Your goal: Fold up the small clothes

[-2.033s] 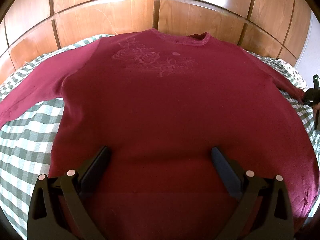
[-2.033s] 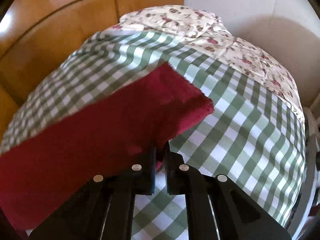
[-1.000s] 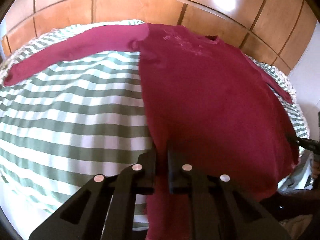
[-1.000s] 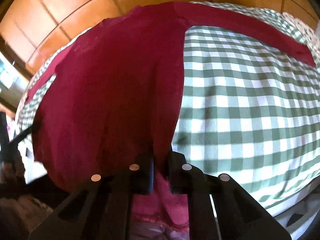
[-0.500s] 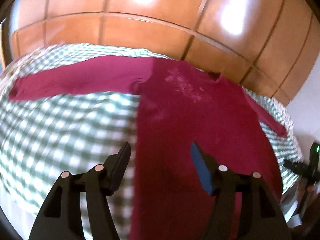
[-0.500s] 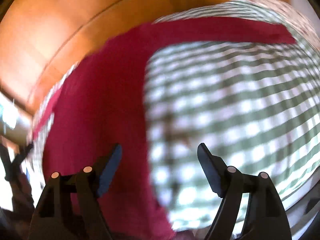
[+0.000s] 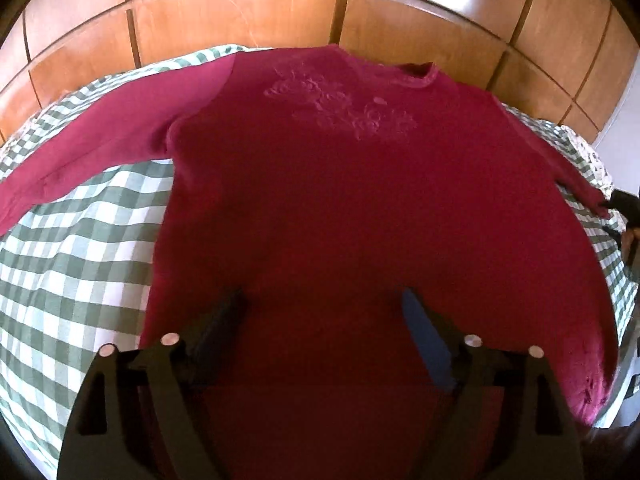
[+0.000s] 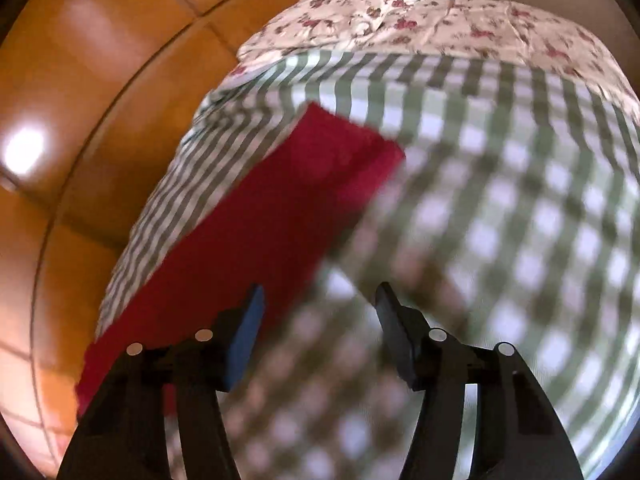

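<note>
A dark red long-sleeved sweater (image 7: pixel 340 200) with an embossed flower pattern lies flat, front up, on the green-and-white checked bedspread (image 7: pixel 72 272), both sleeves spread out. My left gripper (image 7: pixel 322 312) is open and empty over the sweater's lower hem area. My right gripper (image 8: pixel 318 300) is open and empty above the bedspread (image 8: pixel 500 220), just right of the sweater's right sleeve (image 8: pixel 280 208), whose cuff lies ahead of the fingers. The right gripper also shows at the far right edge of the left wrist view (image 7: pixel 628 208).
A wooden panelled wall (image 7: pixel 320 12) runs behind the bed. A floral pillow (image 8: pixel 420 16) lies at the head of the bed, beyond the sleeve cuff. The bed's near edge drops off at the lower right of the left wrist view.
Both grippers held the sweater's hem corners a second ago and have let go. The left has moved over the hem middle; the right has swung to the right sleeve.
</note>
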A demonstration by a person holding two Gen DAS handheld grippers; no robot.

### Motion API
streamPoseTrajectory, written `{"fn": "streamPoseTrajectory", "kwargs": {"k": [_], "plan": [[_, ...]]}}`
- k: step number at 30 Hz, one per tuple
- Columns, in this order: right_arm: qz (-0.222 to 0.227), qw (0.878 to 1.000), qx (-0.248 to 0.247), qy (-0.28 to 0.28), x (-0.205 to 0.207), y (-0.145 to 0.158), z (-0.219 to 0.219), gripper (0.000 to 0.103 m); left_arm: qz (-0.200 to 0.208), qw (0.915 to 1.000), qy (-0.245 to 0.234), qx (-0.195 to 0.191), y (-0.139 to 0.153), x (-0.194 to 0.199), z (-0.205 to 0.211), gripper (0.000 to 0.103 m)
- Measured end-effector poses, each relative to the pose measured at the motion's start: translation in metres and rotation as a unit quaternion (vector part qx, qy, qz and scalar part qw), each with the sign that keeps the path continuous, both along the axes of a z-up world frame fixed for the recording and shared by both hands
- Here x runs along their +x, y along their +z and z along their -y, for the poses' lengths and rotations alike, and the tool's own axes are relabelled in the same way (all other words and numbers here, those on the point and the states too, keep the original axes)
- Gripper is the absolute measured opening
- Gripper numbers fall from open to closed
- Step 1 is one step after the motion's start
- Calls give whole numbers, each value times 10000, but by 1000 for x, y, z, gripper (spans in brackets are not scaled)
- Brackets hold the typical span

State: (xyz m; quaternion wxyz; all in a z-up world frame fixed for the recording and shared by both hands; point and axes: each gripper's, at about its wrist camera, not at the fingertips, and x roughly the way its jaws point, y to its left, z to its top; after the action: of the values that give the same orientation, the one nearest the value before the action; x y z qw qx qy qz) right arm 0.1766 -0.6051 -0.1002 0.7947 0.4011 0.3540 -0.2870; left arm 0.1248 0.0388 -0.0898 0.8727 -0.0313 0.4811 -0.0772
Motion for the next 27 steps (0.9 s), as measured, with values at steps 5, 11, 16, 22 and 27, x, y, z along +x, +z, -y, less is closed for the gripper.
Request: {"fn": "streamPoseTrajectory", "kwargs": {"k": [5, 11, 16, 22, 27], "plan": [[-446, 9968, -619, 226, 47, 15, 1, 6, 26, 10000, 76, 45, -1, 5, 5, 89], [618, 9829, -1031, 1392, 68, 87, -79, 6, 78, 9999, 57, -42, -2, 4, 2, 90], [1357, 9463, -1019, 2752, 107, 136, -185, 6, 65, 9992, 70, -379, 5, 3, -7, 89], [1725, 8822, -871, 4294, 147, 154, -344, 6, 90, 9963, 151, -843, 18, 8, -24, 80], [1782, 8360, -763, 5133, 151, 150, -420, 39, 263, 9934, 258, -1085, 33, 18, -38, 76]]}}
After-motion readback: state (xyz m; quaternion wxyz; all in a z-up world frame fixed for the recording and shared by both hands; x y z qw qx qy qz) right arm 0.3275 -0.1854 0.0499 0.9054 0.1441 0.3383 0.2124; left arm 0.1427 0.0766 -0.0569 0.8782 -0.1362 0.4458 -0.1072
